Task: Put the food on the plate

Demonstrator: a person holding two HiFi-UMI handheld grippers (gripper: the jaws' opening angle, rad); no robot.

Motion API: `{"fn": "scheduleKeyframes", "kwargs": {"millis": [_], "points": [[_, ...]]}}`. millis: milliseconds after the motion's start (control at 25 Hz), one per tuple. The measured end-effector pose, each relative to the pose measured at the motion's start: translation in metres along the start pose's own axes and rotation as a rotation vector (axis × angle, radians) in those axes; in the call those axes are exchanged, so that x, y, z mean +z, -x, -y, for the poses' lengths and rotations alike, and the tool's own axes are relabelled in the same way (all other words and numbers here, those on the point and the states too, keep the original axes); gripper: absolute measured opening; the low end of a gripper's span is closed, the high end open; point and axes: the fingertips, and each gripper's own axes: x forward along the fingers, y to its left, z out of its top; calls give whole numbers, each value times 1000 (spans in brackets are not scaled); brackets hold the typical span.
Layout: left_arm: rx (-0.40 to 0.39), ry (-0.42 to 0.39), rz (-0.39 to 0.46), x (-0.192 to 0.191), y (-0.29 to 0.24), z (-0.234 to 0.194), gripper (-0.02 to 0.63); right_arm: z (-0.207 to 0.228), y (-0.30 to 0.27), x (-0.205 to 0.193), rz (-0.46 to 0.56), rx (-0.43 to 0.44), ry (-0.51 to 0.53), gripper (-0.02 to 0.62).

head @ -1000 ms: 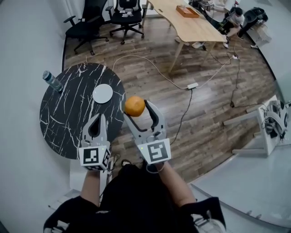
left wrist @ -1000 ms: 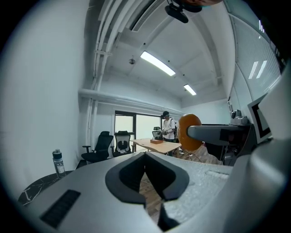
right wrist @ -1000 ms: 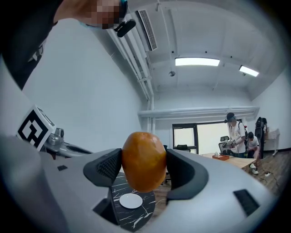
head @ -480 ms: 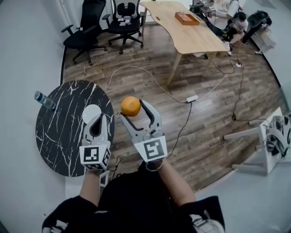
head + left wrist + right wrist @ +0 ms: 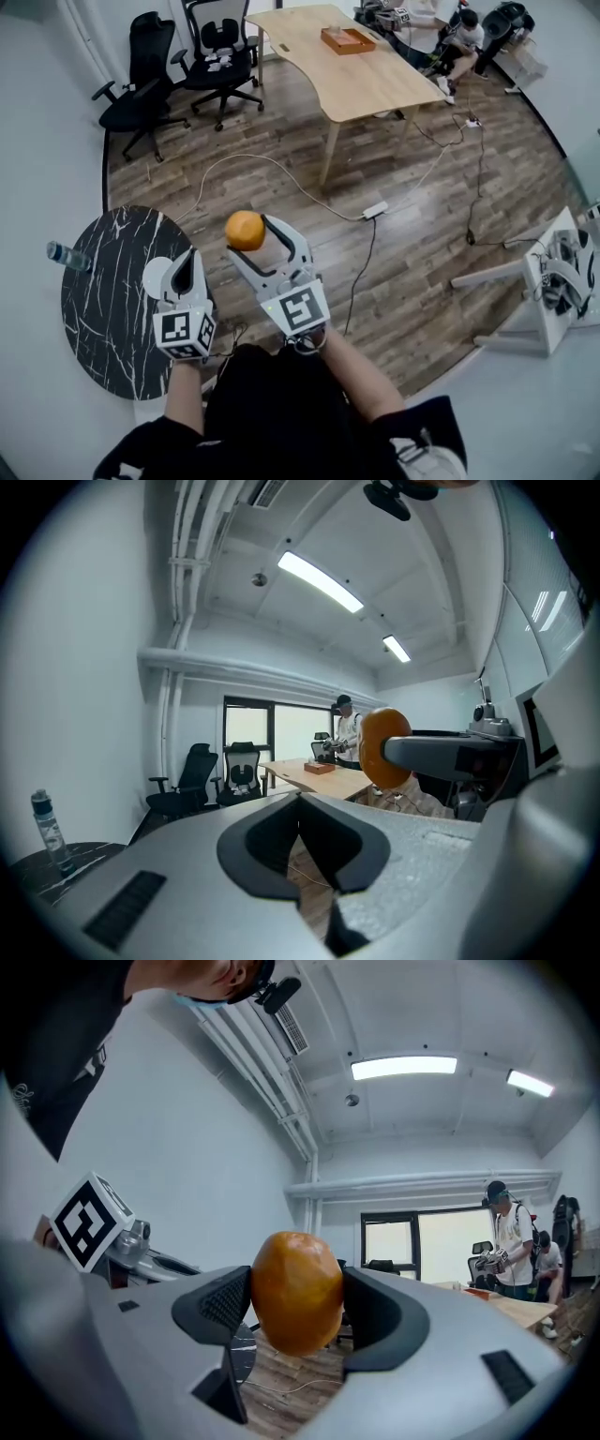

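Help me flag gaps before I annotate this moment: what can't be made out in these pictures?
Plate: head view, the left gripper covers its right edge.
Bottle: head view, too small to read label or fill level.
Orange: right gripper view, the jaws of the right gripper cover its flanks.
Tray on the far desk: head view, too small to tell contents.
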Motion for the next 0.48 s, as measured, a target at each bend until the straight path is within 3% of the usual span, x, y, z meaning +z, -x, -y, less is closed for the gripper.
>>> {"fn": "scheduleKeyframes", "kwargs": {"millis": [160,480], "points": [[9,-19,-7,3,-16,-2,0,14,-13,-2,4,23,19,302],[73,1,-45,-15,-40,-53,0,14,-64,-8,1,105,55,302]]}}
